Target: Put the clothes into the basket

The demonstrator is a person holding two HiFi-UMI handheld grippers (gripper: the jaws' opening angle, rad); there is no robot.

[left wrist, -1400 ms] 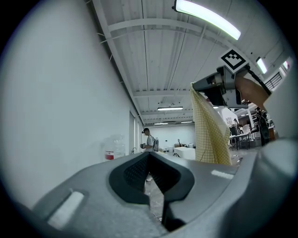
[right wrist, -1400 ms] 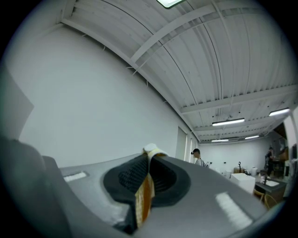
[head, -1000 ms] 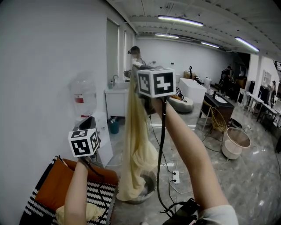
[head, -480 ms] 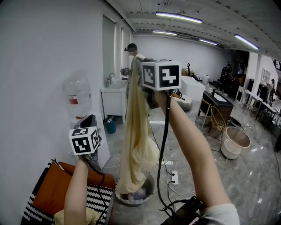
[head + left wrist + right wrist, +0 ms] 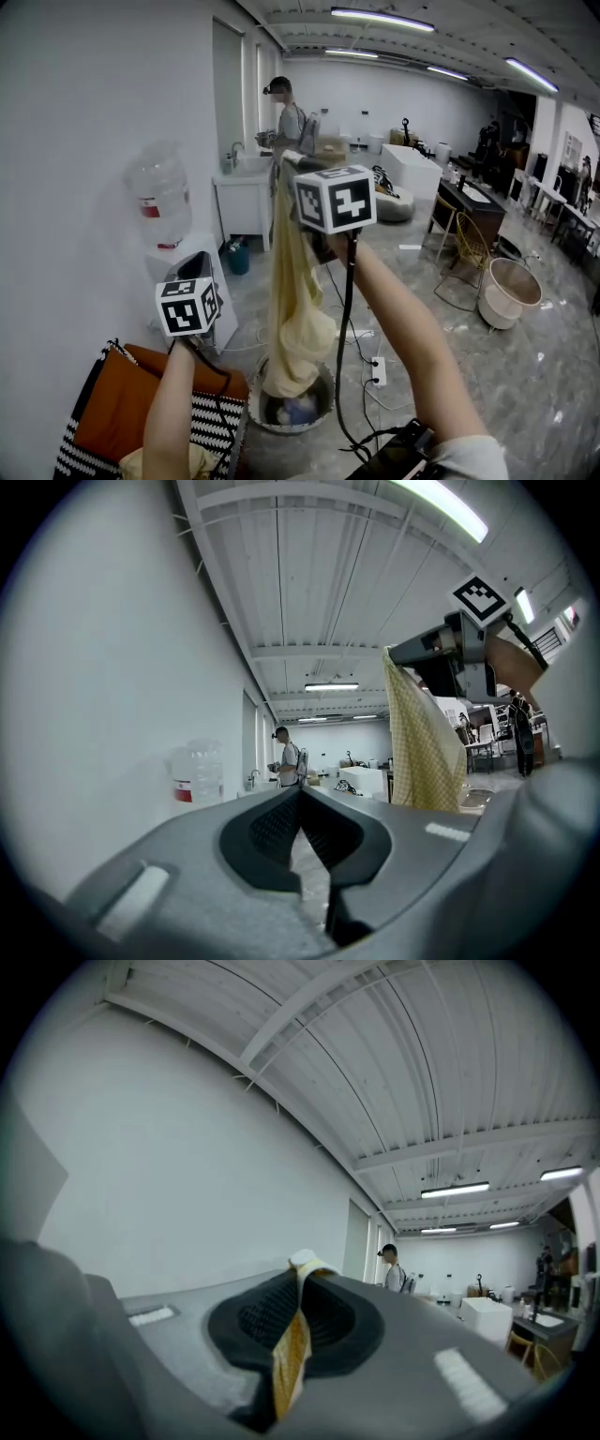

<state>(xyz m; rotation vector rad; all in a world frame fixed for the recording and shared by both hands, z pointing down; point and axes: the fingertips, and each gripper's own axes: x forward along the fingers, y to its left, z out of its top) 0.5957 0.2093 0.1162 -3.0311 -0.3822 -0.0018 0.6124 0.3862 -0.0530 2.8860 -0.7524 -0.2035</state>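
Yellow checked garment (image 5: pixel 293 291), the task's thing, hangs full length from the right gripper (image 5: pixel 302 1269). The jaws are clamped on a folded edge, and a tuft of cloth pokes past the tips.

Head view, near to far:
- 7 o'clock, nearest: pale yellow cloth (image 5: pixel 192 459) lying by a black-and-white striped textile (image 5: pixel 80 450), with an orange cushion (image 5: pixel 122 403) on the textile. This cloth is not in the basket.
- 8 o'clock: left gripper (image 5: pixel 300 799), jaws together, nothing between them, held apart from the garment.
- 6 o'clock, on the floor: round metal-looking basket (image 5: pixel 325 398). The garment's lower end is bunched inside it, on something bluish. The rest rises above the rim as a tall column to the right gripper near centre.
- Black cable (image 5: pixel 345 319) drops from the right gripper just beside the garment.
- White power strip (image 5: pixel 378 372) on the floor, at the basket's 3 o'clock.
- Far: water dispenser (image 5: pixel 159 202) at 9 o'clock, a person (image 5: pixel 284 117) at 12 o'clock, a white basket (image 5: pixel 511 291) at 3 o'clock, well apart.

Risks (judgement):
1. Letting go from this height could let the tall column topple over the rim onto the floor or the power strip. Most of the cloth sits above a small basket.
2. The pinch holds only an edge, so the weight may pull it free early.
3. The cable could drag folds back out as the gripper leaves.
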